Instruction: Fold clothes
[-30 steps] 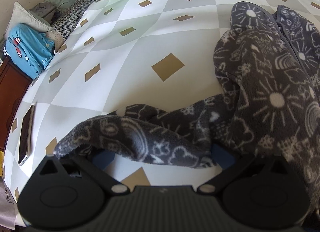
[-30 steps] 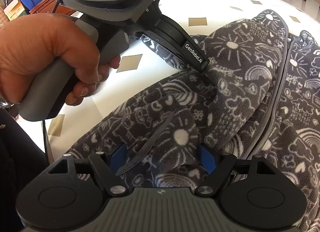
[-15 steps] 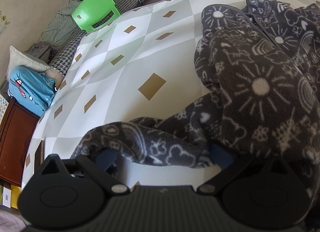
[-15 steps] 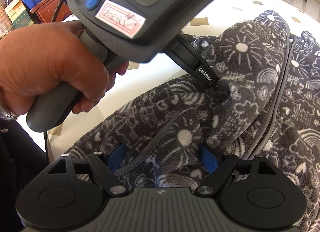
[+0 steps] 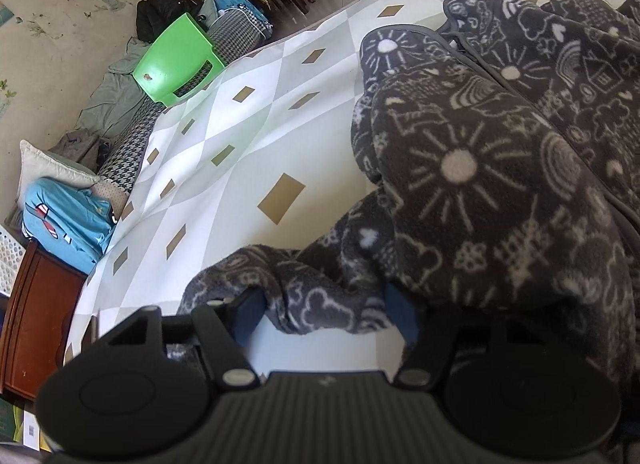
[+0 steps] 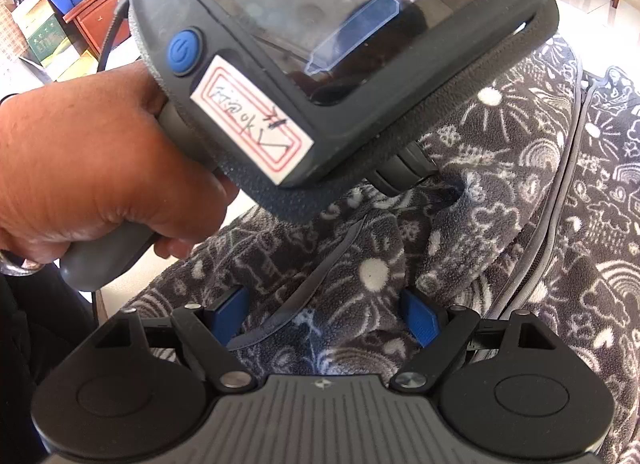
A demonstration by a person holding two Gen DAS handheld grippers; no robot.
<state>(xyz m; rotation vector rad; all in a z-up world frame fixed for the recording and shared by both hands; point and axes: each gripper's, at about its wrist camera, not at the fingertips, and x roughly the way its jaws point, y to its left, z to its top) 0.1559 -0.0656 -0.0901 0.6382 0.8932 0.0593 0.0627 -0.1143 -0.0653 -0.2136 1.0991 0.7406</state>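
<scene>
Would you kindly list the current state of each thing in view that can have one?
Fleece garment: rumpled, not yet folded, lying on the checked cover.
Garment edge: bunched between the left claw's pads.
Left claw: closing on that edge.
Right claw: open wide, fleece between its pads.
Green chair: tipped over.

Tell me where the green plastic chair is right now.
The green chair shows only in the left wrist view, upper left, beyond the far edge of the diamond-patterned sheet, resting against a houndstooth cushion.
</scene>
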